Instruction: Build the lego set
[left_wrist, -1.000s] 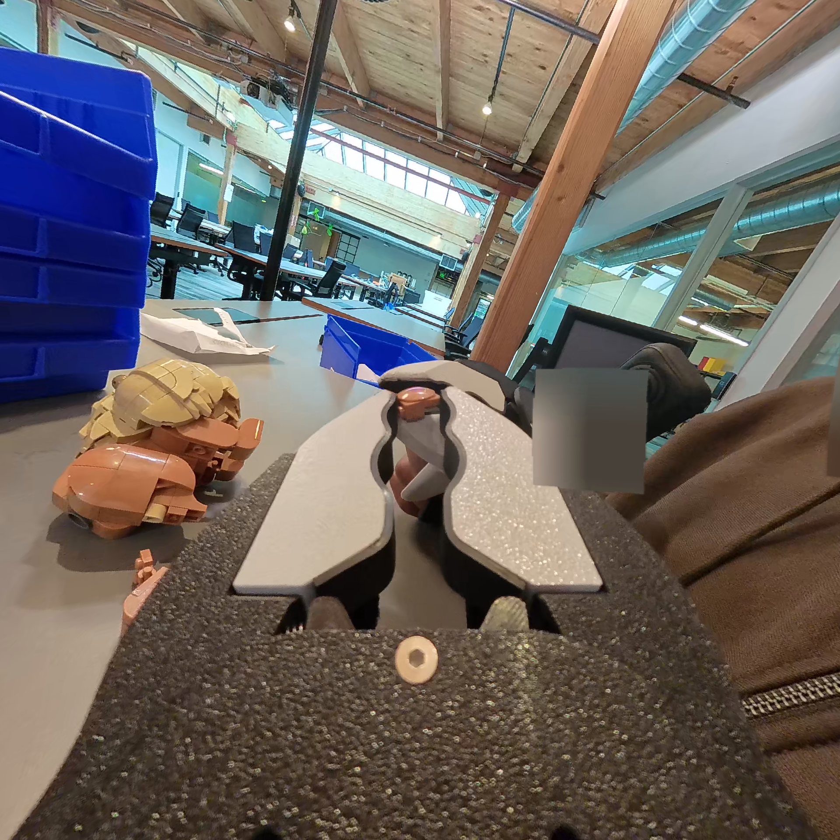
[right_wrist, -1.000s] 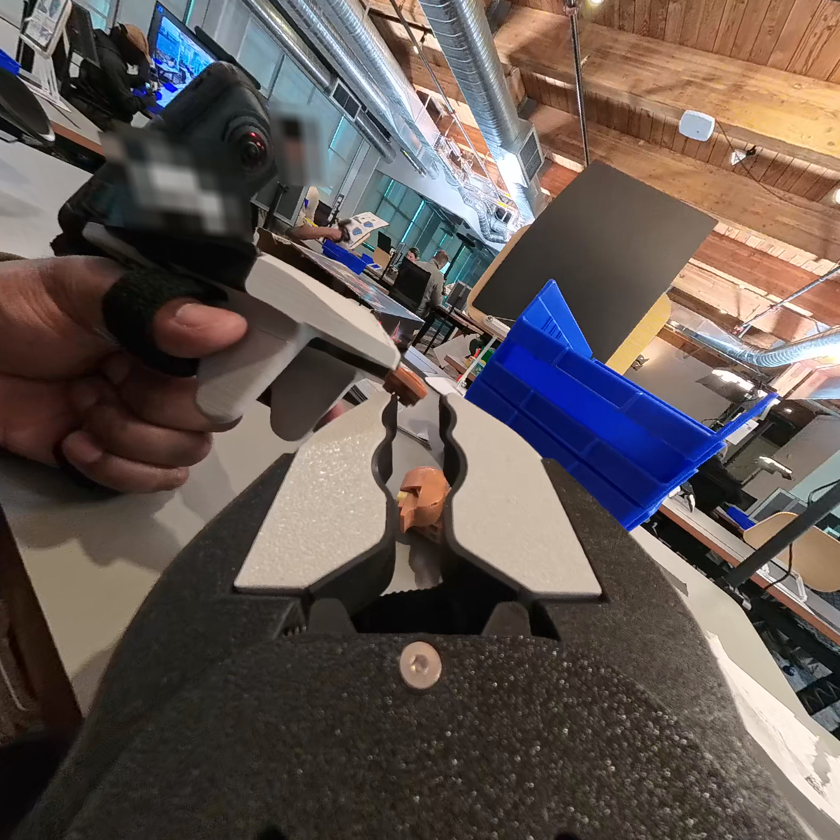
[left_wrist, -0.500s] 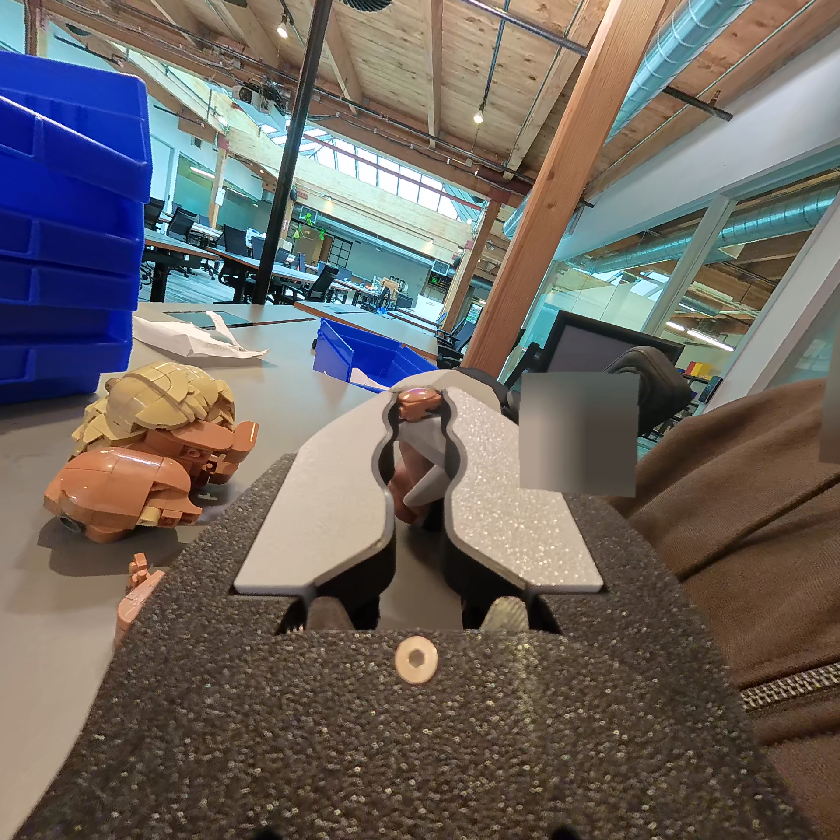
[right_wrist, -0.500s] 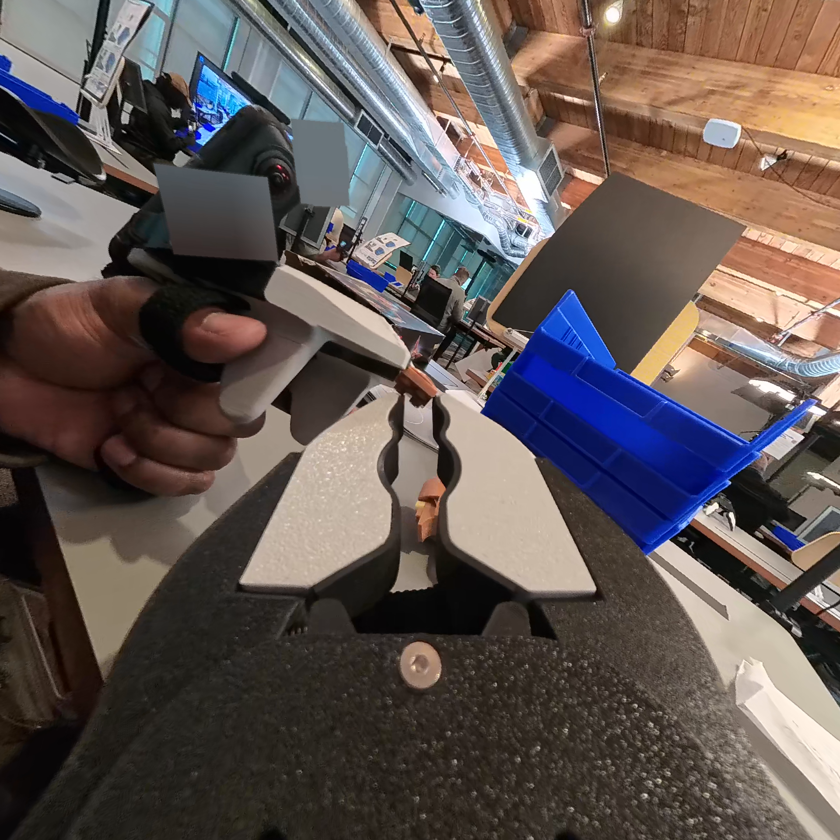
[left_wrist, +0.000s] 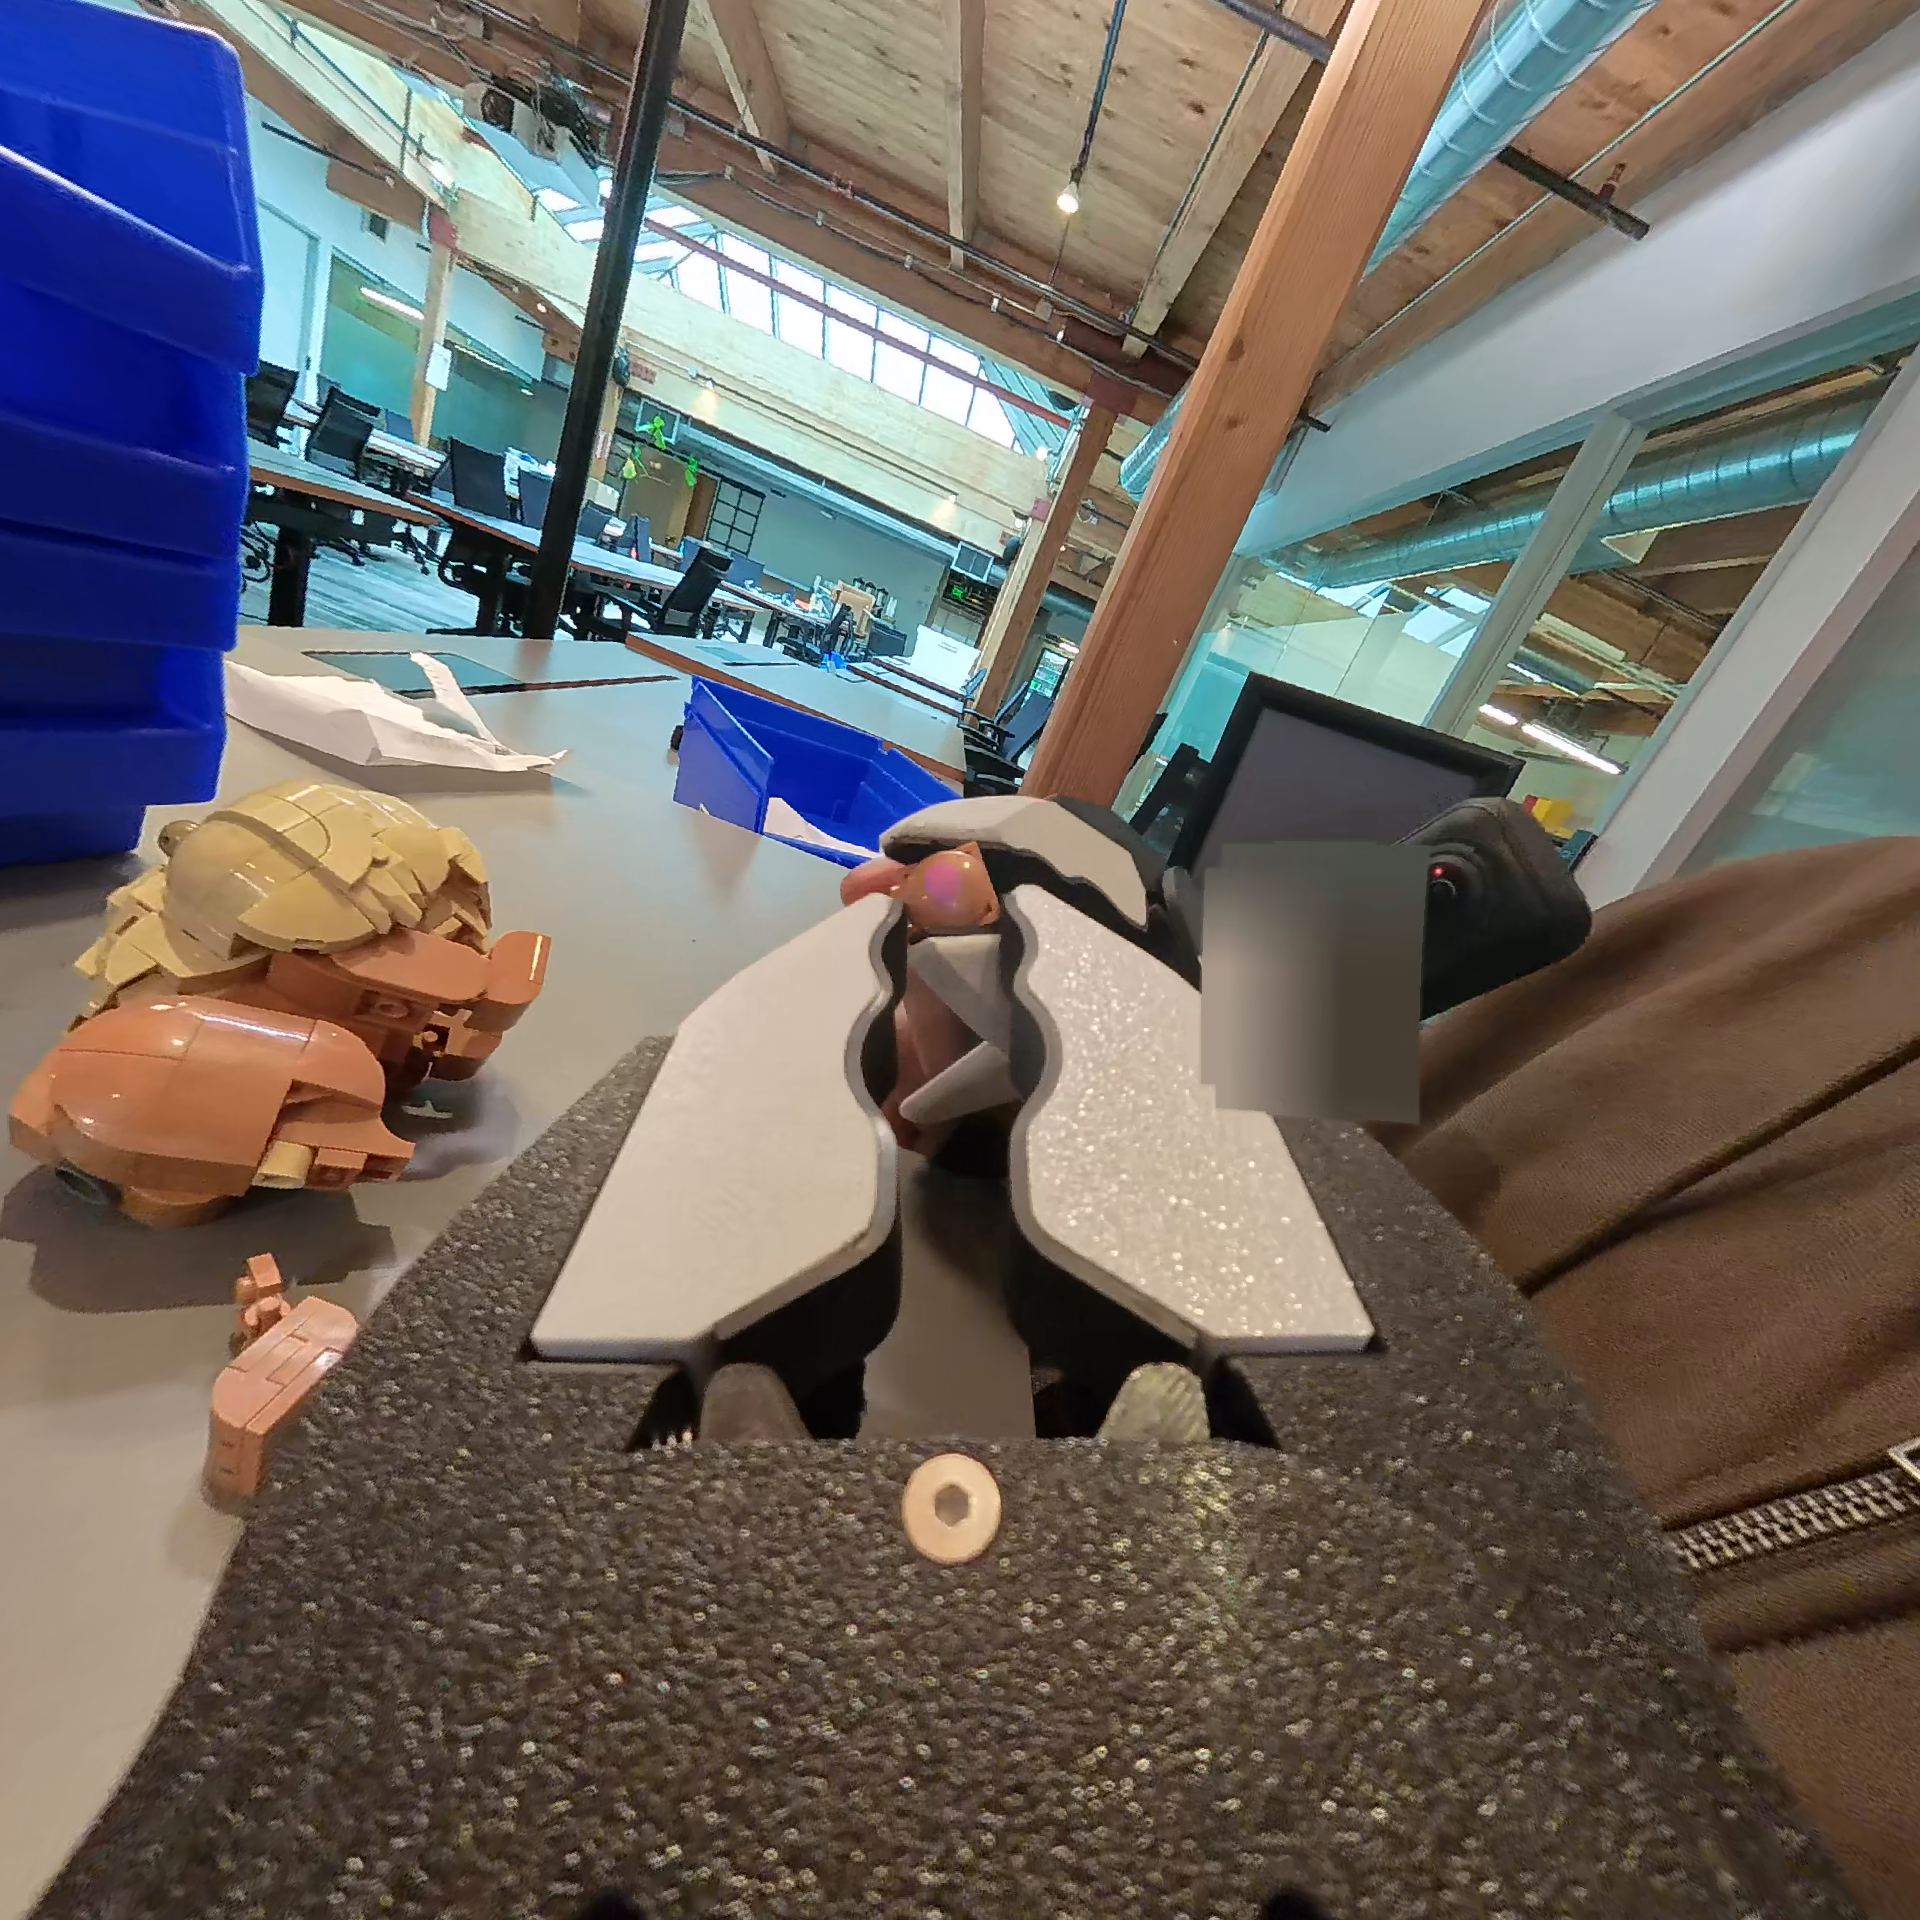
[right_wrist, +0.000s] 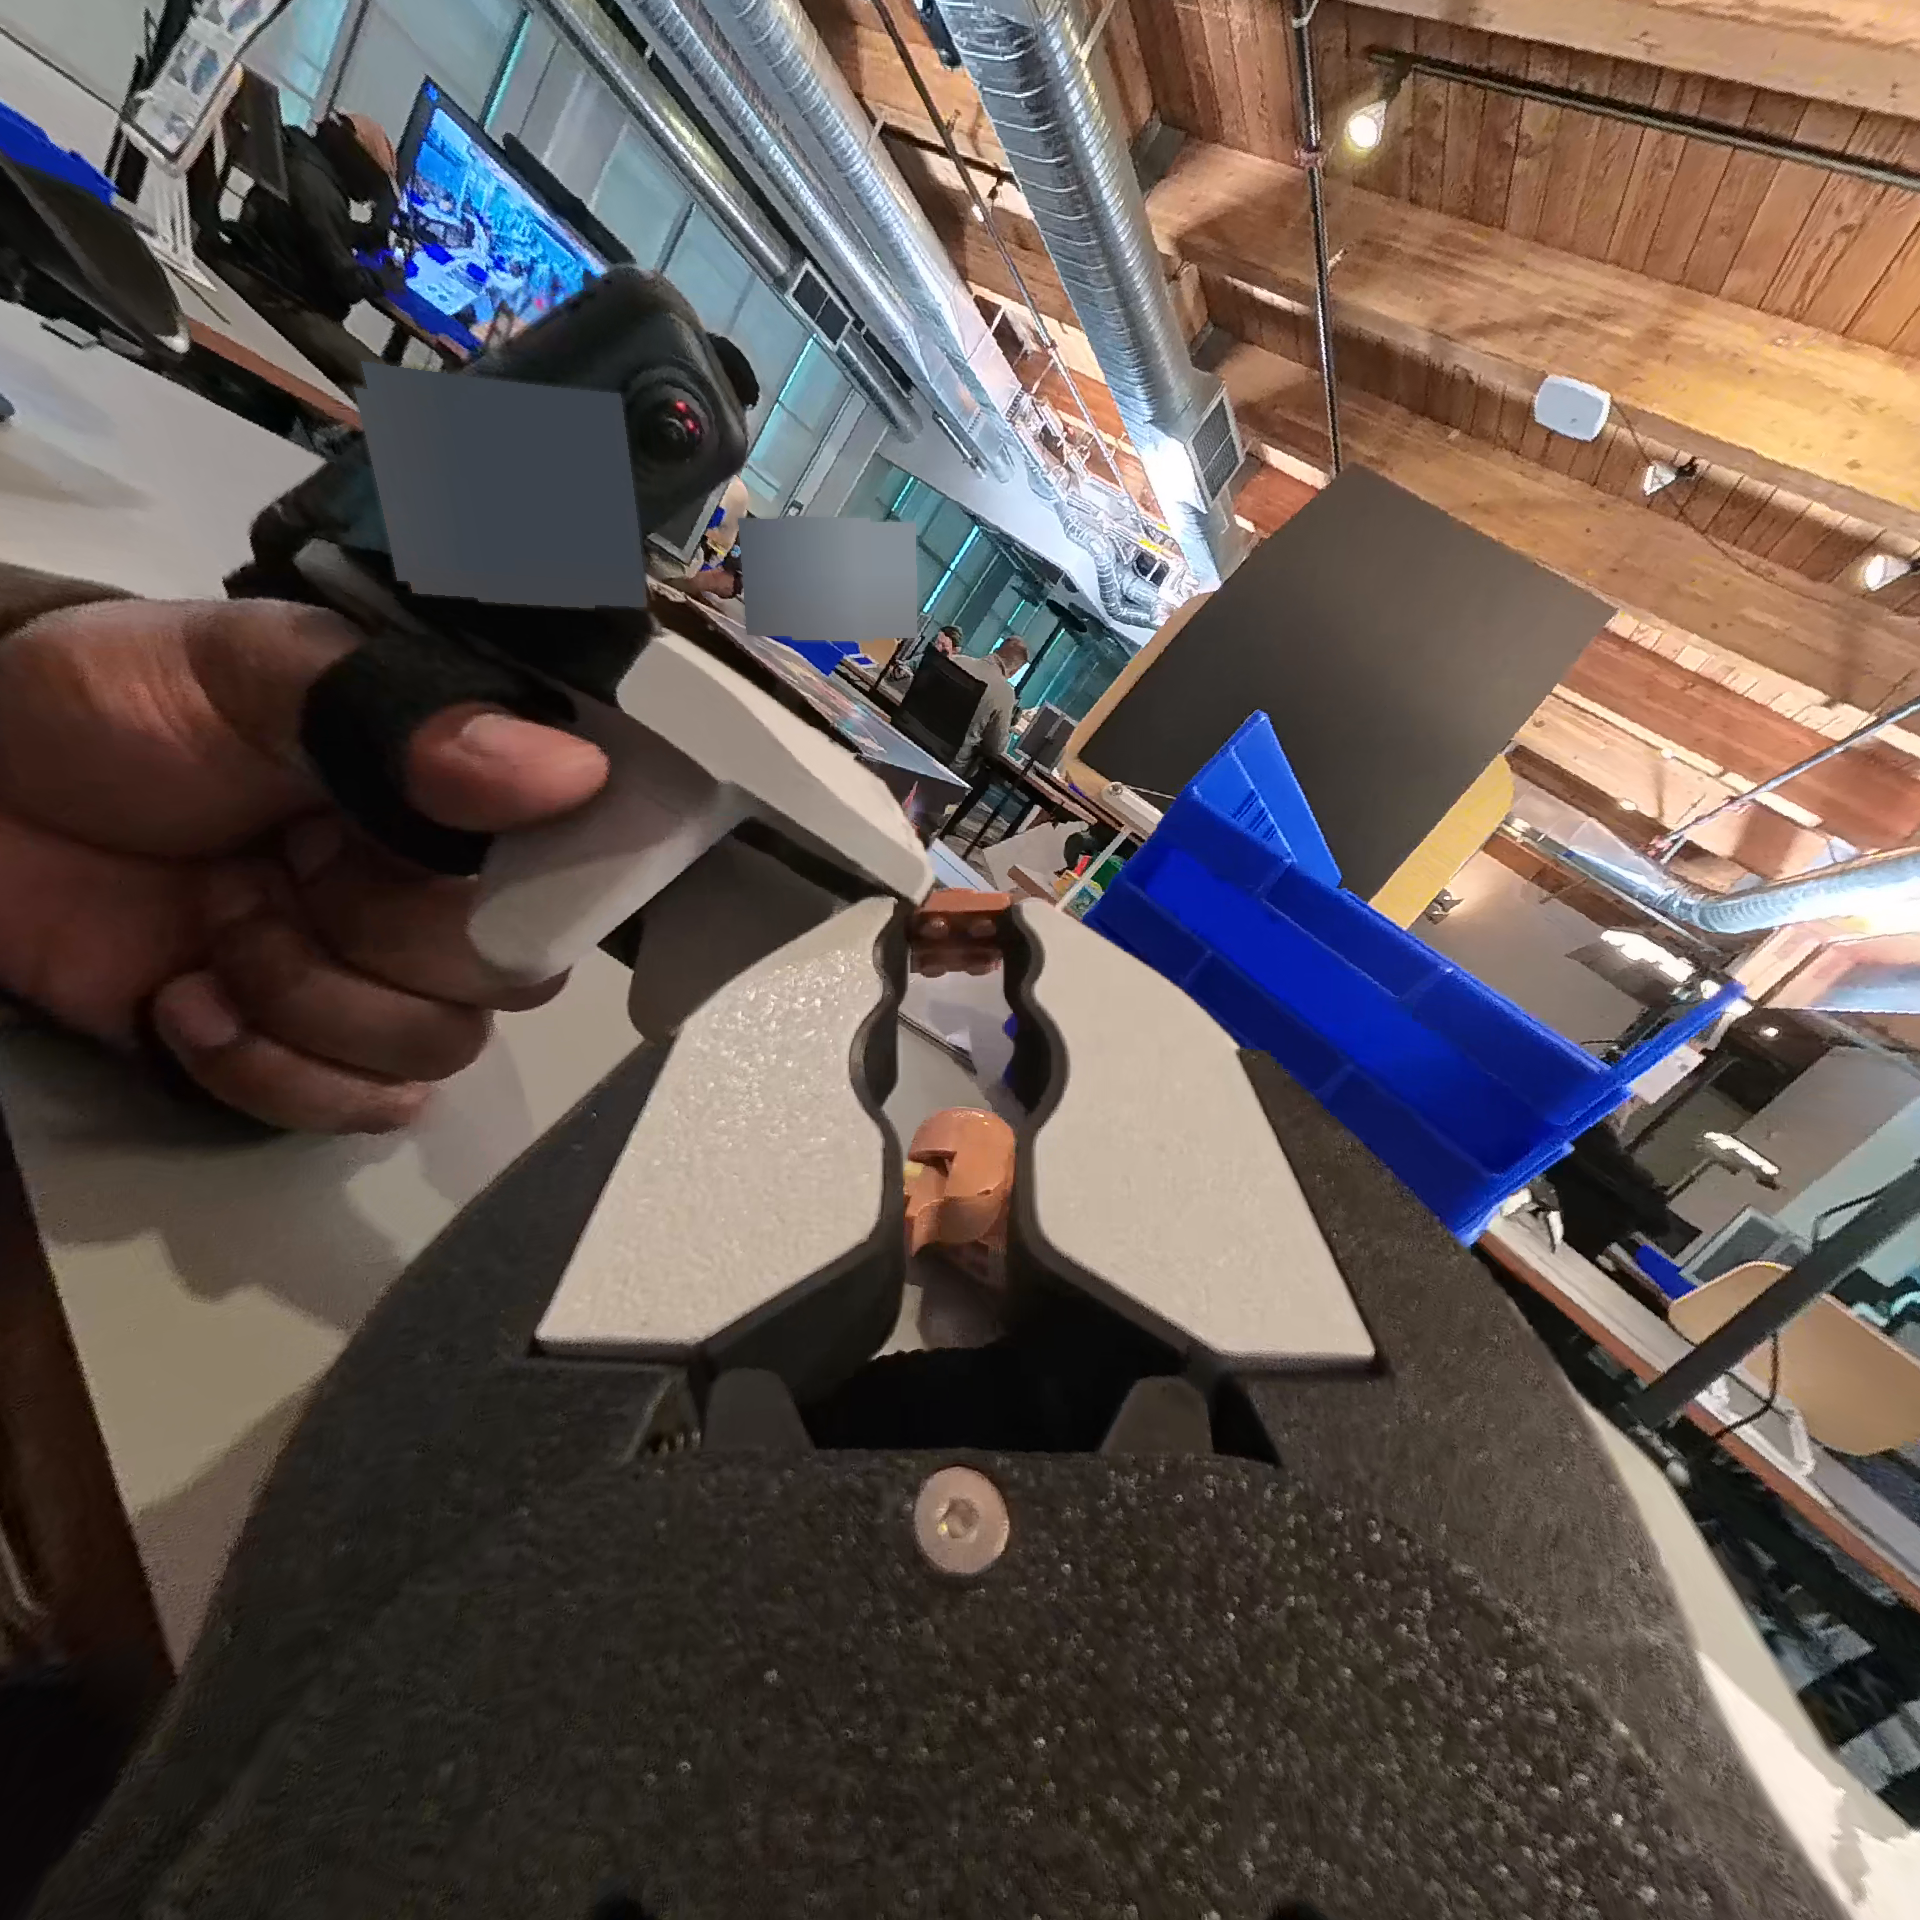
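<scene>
1. Between both tips, the small brown brick (right_wrist: 958, 928) sat right at the meeting point of the left gripper (left_wrist: 948, 914) and right gripper (right_wrist: 956, 940).
2. Risk: the hold looked shallow, at the very tips; any twist or uneven push could pop the brick out onto the table (left_wrist: 623, 862).
3. Risk: with two grippers crowding one tiny part, a misaligned press could miss the studs.
4. Left jaws: nearly closed, pinching the brick. Right jaws: narrow gap; whether they gripped it, cannot tell.
5. Pose: hand (right_wrist: 208, 831) at 9 o'clock in right view, grippers tip to tip above the table.
6. Figure (left_wrist: 260, 997) lay at 9 o'clock in left view, loose bits (left_wrist: 275, 1361) at 8.
</scene>
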